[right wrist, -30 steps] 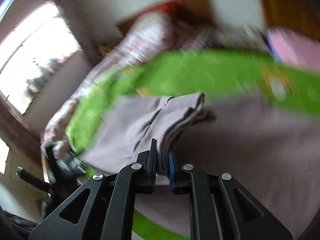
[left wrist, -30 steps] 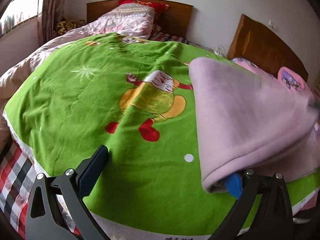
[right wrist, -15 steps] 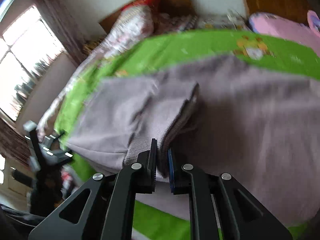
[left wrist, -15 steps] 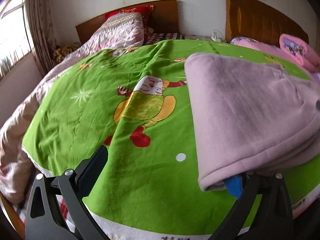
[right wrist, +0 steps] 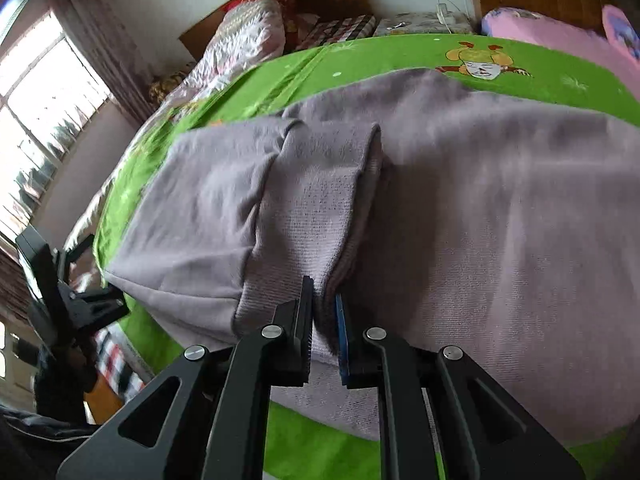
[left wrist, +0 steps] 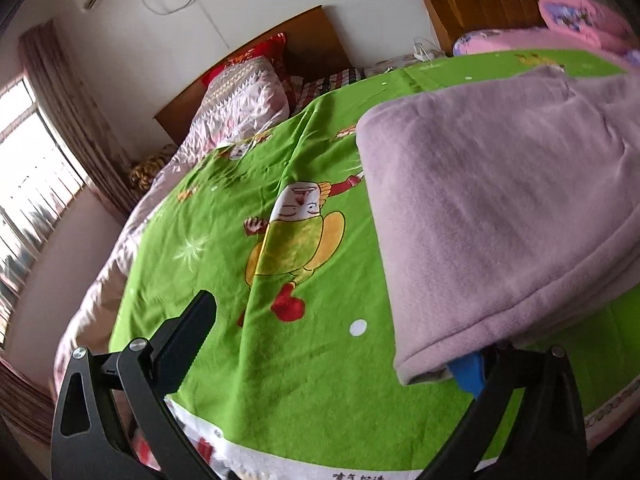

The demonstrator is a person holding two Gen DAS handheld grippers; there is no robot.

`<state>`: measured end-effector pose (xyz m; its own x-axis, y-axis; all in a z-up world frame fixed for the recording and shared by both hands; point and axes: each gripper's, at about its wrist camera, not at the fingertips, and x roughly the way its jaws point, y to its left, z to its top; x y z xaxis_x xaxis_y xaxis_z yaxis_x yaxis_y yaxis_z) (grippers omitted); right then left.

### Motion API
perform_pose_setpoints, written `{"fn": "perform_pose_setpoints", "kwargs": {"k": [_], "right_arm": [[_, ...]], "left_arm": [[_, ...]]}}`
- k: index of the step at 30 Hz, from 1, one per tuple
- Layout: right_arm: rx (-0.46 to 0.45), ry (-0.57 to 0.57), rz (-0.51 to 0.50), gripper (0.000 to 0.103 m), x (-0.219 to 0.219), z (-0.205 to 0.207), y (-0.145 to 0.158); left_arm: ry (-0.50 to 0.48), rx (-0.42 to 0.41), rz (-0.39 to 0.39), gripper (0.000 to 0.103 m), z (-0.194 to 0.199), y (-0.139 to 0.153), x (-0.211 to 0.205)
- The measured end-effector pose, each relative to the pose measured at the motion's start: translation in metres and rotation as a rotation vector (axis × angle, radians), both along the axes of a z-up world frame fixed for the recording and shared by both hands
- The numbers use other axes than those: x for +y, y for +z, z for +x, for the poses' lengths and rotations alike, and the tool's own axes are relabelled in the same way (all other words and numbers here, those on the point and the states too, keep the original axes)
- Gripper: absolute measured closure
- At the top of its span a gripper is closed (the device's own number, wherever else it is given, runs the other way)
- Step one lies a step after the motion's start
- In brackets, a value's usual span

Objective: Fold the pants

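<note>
The pale lilac pants lie folded on a green cartoon-print blanket on the bed. My left gripper is open, its jaws wide apart at the folded corner nearest the bed's front edge; the fold's corner drapes over its right finger with the blue pad. My right gripper is shut on the ribbed cuffs of the pants, holding them over the wider part of the pants. The left gripper also shows at the left edge of the right wrist view.
The green blanket covers most of the bed. A patterned quilt and red pillow lie by a wooden headboard at the back. Pink bedding sits at the far right. A window is on the left.
My right gripper has carried the cuffs forward and lowered them onto the rest of the pants. My left gripper has stayed open at the fold's corner while its view tilted.
</note>
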<state>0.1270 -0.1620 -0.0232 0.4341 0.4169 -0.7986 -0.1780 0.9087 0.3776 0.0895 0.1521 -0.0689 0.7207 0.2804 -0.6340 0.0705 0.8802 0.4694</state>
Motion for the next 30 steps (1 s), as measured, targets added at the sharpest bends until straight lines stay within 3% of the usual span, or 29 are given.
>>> {"fn": "perform_pose_setpoints", "kwargs": {"k": [5, 7, 10, 13, 14, 15, 17, 19, 21, 23, 27, 30], "right_arm": [[-0.135, 0.002, -0.036, 0.094, 0.002, -0.008, 0.046], [-0.147, -0.018, -0.078, 0.099, -0.004, -0.009, 0.046], [-0.056, -0.067, -0.099, 0.099, -0.022, -0.003, 0.013], [-0.007, -0.11, 0.063, 0.092, -0.04, -0.001, 0.001], [0.004, -0.122, 0.144, 0.085, -0.046, 0.002, 0.001], [0.01, -0.131, 0.182, 0.053, -0.049, 0.005, 0.002], [-0.026, -0.142, 0.222, 0.006, -0.052, 0.008, 0.008], [-0.076, -0.121, 0.209, 0.013, -0.049, 0.011, 0.018], [-0.125, -0.079, 0.116, 0.021, -0.035, 0.016, 0.028], [-0.193, 0.008, 0.031, 0.027, -0.008, 0.025, 0.039], [-0.281, 0.19, -0.087, 0.028, 0.049, 0.041, 0.044], [-0.301, 0.285, -0.15, 0.028, 0.086, 0.057, 0.041]], "left_arm": [[-0.008, -0.018, 0.072, 0.001, -0.003, 0.002, -0.006], [-0.001, -0.016, 0.075, 0.001, -0.002, -0.001, -0.006], [0.011, -0.016, 0.047, 0.001, 0.0, -0.001, -0.003], [0.006, -0.011, 0.056, 0.001, -0.001, 0.0, -0.004], [0.007, -0.014, 0.062, 0.001, -0.002, 0.0, -0.005], [0.008, -0.017, 0.067, 0.001, -0.002, -0.001, -0.006], [0.004, -0.028, 0.095, 0.002, -0.005, 0.0, -0.011], [-0.025, -0.029, 0.112, 0.002, -0.014, 0.002, -0.017], [-0.102, -0.018, 0.037, 0.002, -0.028, 0.017, -0.017], [-0.164, -0.015, -0.092, 0.002, -0.037, 0.039, -0.01], [-0.244, -0.119, -0.567, 0.002, -0.025, 0.108, 0.022], [-0.29, -0.164, -0.813, 0.002, 0.007, 0.138, 0.027]]}}
